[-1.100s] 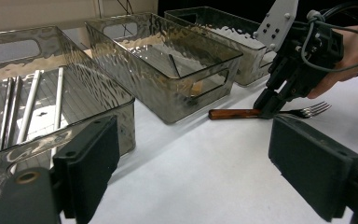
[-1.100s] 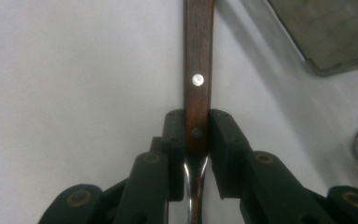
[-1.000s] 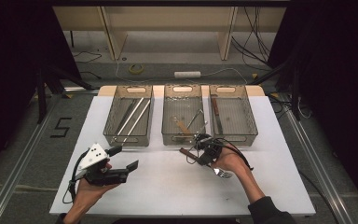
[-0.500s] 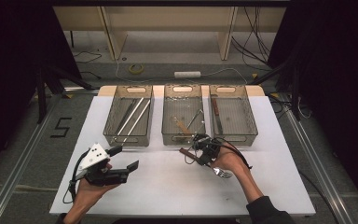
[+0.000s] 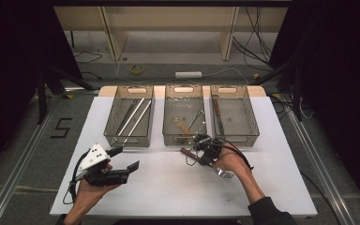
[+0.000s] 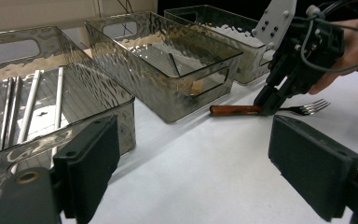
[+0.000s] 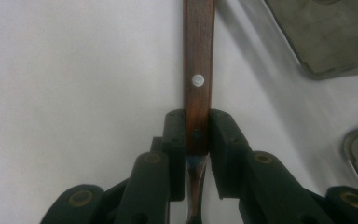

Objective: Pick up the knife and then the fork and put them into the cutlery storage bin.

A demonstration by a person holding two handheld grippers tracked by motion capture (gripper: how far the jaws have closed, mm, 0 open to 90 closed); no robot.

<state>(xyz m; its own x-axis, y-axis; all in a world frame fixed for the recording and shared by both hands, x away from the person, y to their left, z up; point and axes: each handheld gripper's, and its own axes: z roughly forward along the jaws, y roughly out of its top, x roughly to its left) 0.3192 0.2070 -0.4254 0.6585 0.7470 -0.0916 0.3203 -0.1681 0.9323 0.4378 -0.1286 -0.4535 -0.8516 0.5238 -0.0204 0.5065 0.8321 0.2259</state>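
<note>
White tabletop (image 5: 168,187) under dim surroundings, dark curtains at both sides, cables on the floor behind. Three clear bins stand in a row at the far half: left bin (image 5: 130,117) with long metal utensils, middle bin (image 5: 184,115) with a few pieces, right bin (image 5: 233,115) with a dark-handled utensil.

Right tool (image 5: 202,152): pressed together on the wooden handle of a fork (image 6: 235,110). In the right gripper view the pads (image 7: 175,140) sit on either side of the handle, near where wood meets metal, one rivet visible just beyond them. Fork lies flat on the tabletop just in front of the middle and right bins, handle end pointing toward the left bin side, tines (image 6: 312,107) under the person's right hand (image 5: 232,161).

Left tool (image 5: 122,161): jaws spread wide, nothing between them, held above the tabletop at the near left, well apart from the fork, aimed toward it.
</note>
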